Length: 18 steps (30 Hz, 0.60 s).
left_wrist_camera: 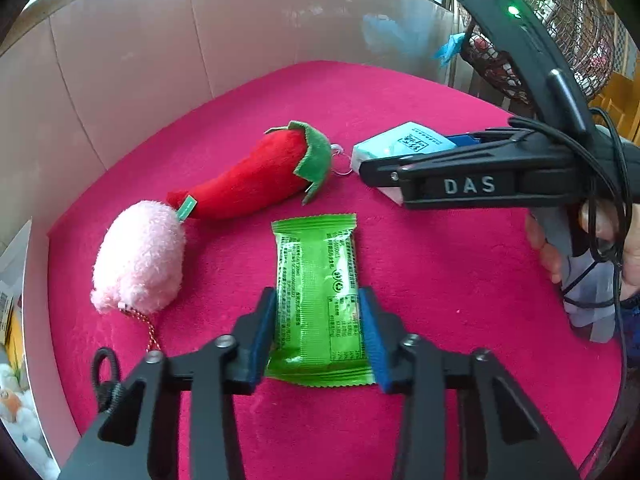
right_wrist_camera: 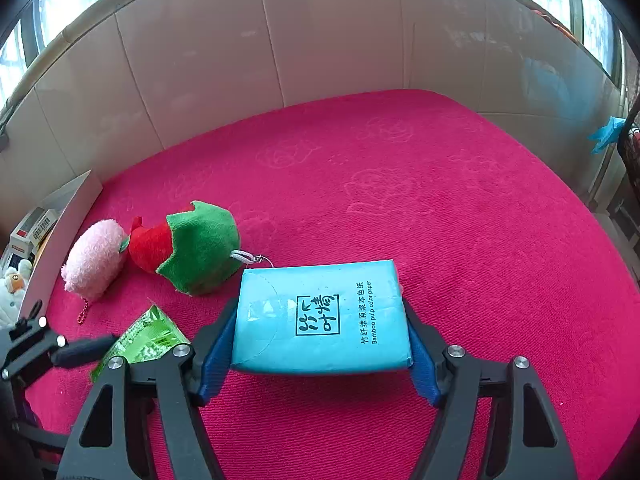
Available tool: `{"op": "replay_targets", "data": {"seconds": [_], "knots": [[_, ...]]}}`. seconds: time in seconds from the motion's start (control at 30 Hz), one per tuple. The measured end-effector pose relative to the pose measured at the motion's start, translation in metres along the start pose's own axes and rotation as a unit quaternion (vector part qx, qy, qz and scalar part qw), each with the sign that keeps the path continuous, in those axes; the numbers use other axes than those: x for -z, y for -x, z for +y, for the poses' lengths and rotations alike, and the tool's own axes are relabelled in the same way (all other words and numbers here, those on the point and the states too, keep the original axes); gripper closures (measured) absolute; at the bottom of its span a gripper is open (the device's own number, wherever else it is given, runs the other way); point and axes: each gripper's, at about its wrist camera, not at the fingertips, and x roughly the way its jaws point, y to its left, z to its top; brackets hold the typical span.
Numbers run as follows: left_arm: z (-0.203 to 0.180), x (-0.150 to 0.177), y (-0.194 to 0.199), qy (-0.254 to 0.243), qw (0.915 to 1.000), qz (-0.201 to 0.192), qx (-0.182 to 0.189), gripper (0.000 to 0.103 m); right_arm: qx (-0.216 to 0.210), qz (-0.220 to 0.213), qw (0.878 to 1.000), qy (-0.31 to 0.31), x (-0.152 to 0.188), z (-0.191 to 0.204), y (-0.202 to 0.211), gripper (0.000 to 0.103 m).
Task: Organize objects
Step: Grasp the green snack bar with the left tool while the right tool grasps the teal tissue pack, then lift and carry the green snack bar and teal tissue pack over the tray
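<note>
My left jaws (left_wrist_camera: 318, 336) clench the green foil snack packet (left_wrist_camera: 316, 300); my right jaws (right_wrist_camera: 320, 340) grip the blue tissue pack (right_wrist_camera: 322, 318). Red plush chilli (left_wrist_camera: 256, 176) lies at eleven o'clock on the pink-clothed desk (left_wrist_camera: 440, 280).

**Four items on the pink cloth**

A green snack packet (left_wrist_camera: 316, 300) lies flat on the pink cloth (left_wrist_camera: 440, 280), lengthwise, printed side up. Just beyond it lies a red plush chili pepper (left_wrist_camera: 256, 176) with a green felt cap and metal ring. A fluffy pink plush toy (left_wrist_camera: 140, 256) touches the chili's tip. A light-blue tissue pack (right_wrist_camera: 322, 316), labelled "Bamboo pulp color paper", sits beside the chili's cap.
</note>
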Motion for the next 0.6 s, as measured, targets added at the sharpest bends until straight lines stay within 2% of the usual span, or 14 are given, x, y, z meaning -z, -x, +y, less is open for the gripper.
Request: {"op": "replay_targets", "data": {"seconds": [0.13, 0.27, 0.37, 0.43, 0.6], "knots": [[-0.001, 0.003, 0.003, 0.020, 0.9996, -0.010, -0.015, 0.067, -0.003, -0.004, 1.000, -0.008, 0.000, 0.000, 0.001, 0.026], [0.006, 0.006, 0.012, 0.041, 0.9977, -0.022, -0.049, 0.067, 0.002, -0.015, 1.000, -0.018, 0.000, -0.002, 0.005, 0.026], [0.014, 0.007, 0.023, 0.074, 0.9955, -0.026, -0.054, 0.067, 0.010, -0.046, 0.999, -0.021, 0.001, -0.001, 0.017, 0.027], [0.012, 0.006, 0.038, 0.074, 0.9942, -0.038, -0.068, 0.067, 0.040, -0.080, 0.996, 0.004, 0.005, 0.012, 0.034, 0.027], [0.015, 0.008, 0.084, 0.091, 0.9887, -0.077, -0.090, 0.067, 0.021, -0.124, 0.992, -0.005, 0.009, 0.034, 0.079, 0.026]]}}
